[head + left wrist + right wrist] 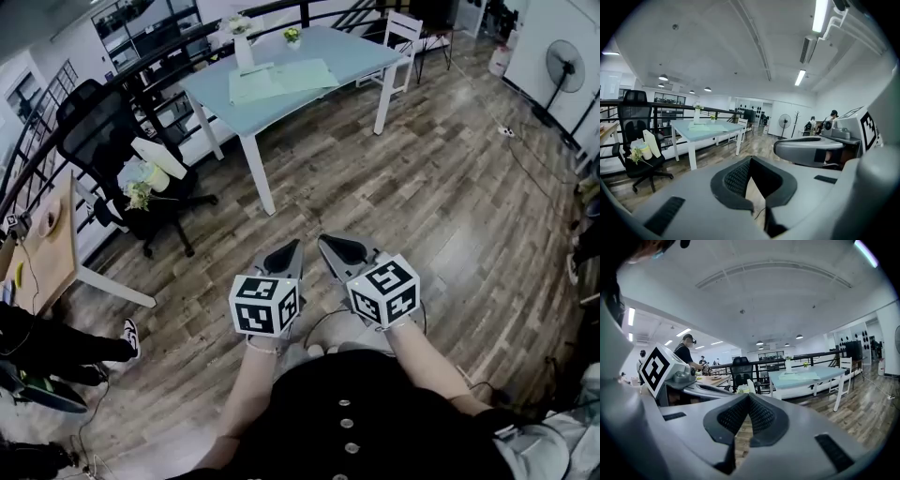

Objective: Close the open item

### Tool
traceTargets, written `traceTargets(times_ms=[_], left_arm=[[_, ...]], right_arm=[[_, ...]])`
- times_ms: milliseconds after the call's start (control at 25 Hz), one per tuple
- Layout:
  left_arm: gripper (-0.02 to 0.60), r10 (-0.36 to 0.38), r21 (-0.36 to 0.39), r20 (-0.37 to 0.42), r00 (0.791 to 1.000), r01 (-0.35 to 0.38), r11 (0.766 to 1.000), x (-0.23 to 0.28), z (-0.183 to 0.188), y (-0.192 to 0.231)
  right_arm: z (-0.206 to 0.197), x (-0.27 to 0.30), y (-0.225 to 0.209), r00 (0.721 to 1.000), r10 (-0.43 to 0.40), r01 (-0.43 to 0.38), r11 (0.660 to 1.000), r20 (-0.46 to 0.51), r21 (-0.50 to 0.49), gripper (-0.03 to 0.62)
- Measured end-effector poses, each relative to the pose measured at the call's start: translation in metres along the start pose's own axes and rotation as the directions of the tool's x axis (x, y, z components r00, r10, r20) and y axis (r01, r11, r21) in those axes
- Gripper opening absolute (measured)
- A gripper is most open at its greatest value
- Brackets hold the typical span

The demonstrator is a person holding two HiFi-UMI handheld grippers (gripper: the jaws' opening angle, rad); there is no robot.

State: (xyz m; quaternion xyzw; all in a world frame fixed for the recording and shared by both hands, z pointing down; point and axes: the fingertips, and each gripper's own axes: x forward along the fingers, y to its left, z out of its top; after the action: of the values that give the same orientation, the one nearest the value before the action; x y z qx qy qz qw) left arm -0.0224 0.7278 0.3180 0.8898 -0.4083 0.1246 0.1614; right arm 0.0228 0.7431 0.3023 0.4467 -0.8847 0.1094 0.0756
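Note:
My left gripper and right gripper are held side by side at waist height over the wooden floor, tips nearly touching and pointing toward the table. Both are shut with nothing between the jaws, as the left gripper view and the right gripper view also show. A black office chair stands to the far left with a white carton-like item and a small bunch of flowers on its seat. Whether that item is open I cannot tell. Both grippers are well away from it.
A pale blue table with papers and two small vases stands ahead, a white chair behind it. A wooden desk is at the left, a floor fan at the far right. A black railing runs behind the chair.

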Motion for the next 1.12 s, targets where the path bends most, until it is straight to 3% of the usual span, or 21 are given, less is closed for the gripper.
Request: traceTargets(times_ms=[280,480,720,880,1120], left_arm=[[0.017,0.013,0.005,0.000,1.000,-0.013,1.000,0.007,-0.002,0.002],[0.017,-0.037,-0.035,0.046,0.998,0.038,0.999,0.008,0.000,-0.005],[0.018,0.040,-0.043,0.013,0.999,-0.039,0.998,0.014,-0.012,-0.002],[0.018,0.042,-0.074,0.000,0.999,-0.042,0.996,0.018,-0.021,-0.004],[0.021,0.042,-0.080,-0.006,0.999,-0.042,0.996,0.031,-0.021,0.000]], right_arm=[[-0.005,-0.001,-0.011,1.000,-0.014,0.013,0.999,0.020,0.032,0.003],[-0.001,-0.009,-0.022,0.997,-0.017,0.012,0.998,0.072,0.065,0.005],[-0.010,-0.015,-0.030,0.997,-0.015,0.008,0.996,0.075,0.092,0.006],[-0.020,-0.018,-0.036,0.998,-0.020,0.014,0.994,0.062,0.106,0.008],[-0.029,-0.011,-0.045,1.000,-0.002,-0.001,0.993,0.024,0.122,0.074]])
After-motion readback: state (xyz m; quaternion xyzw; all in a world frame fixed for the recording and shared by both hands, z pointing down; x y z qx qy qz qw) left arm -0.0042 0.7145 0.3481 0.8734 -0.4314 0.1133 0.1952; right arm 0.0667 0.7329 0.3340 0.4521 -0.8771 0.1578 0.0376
